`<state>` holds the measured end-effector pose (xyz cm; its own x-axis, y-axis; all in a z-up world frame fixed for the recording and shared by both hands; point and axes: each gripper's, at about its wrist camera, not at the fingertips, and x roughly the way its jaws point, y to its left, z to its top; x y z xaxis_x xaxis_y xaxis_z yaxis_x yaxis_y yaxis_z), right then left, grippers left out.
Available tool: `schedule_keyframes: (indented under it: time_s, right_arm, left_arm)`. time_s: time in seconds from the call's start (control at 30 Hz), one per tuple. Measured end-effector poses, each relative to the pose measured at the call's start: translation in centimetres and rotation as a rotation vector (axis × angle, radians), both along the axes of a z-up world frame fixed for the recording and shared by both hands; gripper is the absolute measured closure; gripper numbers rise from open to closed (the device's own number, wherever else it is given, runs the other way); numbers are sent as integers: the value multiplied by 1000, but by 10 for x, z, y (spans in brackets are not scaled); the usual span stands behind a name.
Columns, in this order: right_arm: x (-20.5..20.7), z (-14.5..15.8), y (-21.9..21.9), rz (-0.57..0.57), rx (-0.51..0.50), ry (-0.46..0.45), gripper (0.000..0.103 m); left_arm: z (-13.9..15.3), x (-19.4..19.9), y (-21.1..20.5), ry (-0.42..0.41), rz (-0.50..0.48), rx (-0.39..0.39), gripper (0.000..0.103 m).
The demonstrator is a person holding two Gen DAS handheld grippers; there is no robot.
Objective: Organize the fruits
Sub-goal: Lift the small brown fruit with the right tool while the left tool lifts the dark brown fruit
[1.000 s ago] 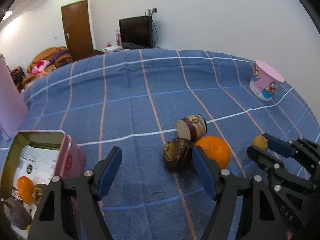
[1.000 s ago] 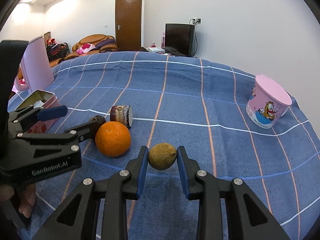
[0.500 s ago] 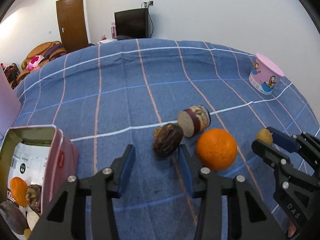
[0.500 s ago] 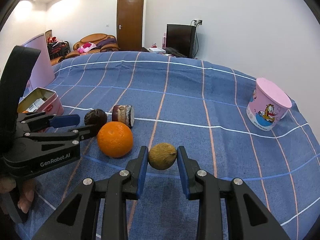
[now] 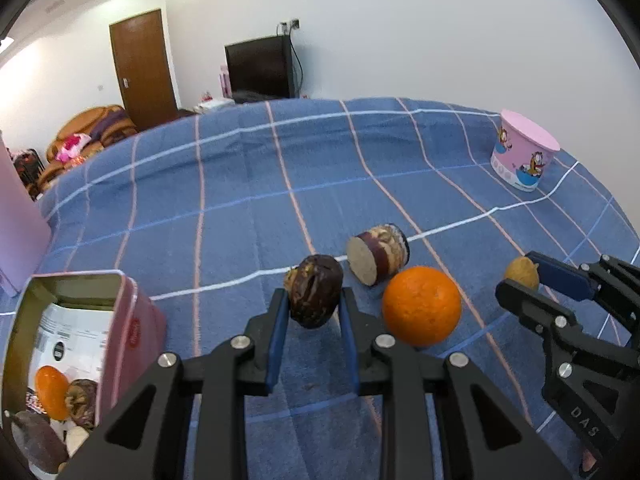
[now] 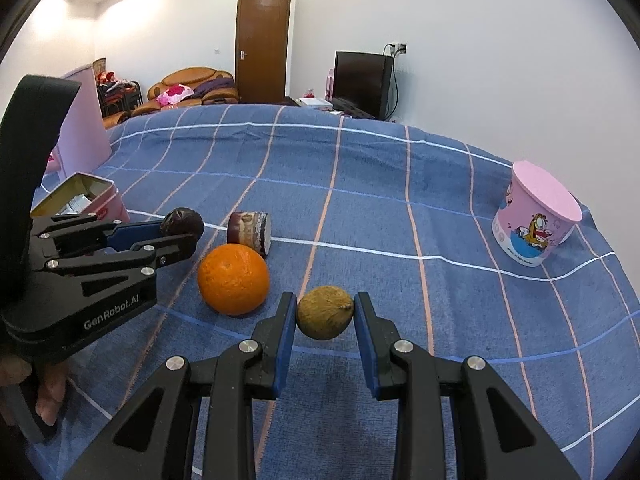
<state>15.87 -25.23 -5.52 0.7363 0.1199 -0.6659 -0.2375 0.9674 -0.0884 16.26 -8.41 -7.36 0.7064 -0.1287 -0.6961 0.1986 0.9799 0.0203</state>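
My left gripper (image 5: pixel 314 316) is shut on a dark brown wrinkled fruit (image 5: pixel 314 295), held just above the blue checked cloth. It also shows in the right wrist view (image 6: pixel 182 222). My right gripper (image 6: pixel 325 320) is shut on a small tan-brown round fruit (image 6: pixel 325 312), seen from the left wrist view (image 5: pixel 520 274). An orange (image 5: pixel 421 306) lies between the grippers, also in the right wrist view (image 6: pixel 233 280). A cut purple-skinned piece (image 5: pixel 378 258) lies behind it. An open pink tin (image 5: pixel 138 328) at the left holds several fruits.
A pink cartoon cup (image 6: pixel 534 224) stands upside down at the far right of the cloth. A pink box (image 5: pixel 18 236) stands at the left edge. A sofa, a door and a television are in the room behind.
My left gripper has moved left onto the dark brown fruit, closed on it and lifted it slightly. My right gripper has stayed shut on the tan fruit.
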Motion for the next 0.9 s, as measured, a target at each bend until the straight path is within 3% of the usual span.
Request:
schedule_keyframes:
  time_s: [0.9]
  right_arm:
    - [-19, 15, -5, 42, 54, -128, 72]
  left_arm:
    - [20, -36, 9, -177, 52, -4, 76]
